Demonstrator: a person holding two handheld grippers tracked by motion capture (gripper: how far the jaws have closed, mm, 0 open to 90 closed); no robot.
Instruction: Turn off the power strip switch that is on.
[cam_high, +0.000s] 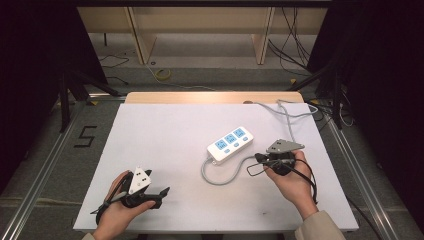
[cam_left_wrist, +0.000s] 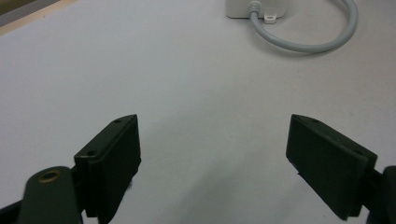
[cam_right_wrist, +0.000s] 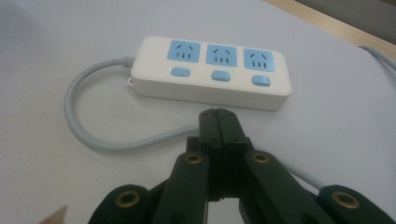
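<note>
On the white table (cam_high: 165, 145), right of centre, lies a white three-outlet power strip (cam_high: 230, 144), its grey cord (cam_high: 220, 177) looping. Right gripper (cam_high: 260, 159) just beside it, jaws closed, empty. Left gripper (cam_high: 162, 194) well apart, jaws wide, empty.

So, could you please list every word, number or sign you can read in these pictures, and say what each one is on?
"5": a dark figure marked on the floor left of the table.
The power strip bears no readable print: its three blue sockets and three blue buttons carry no lettering that I can make out.
The grey plate on the right gripper and the white one on the left gripper show no legible text.
</note>
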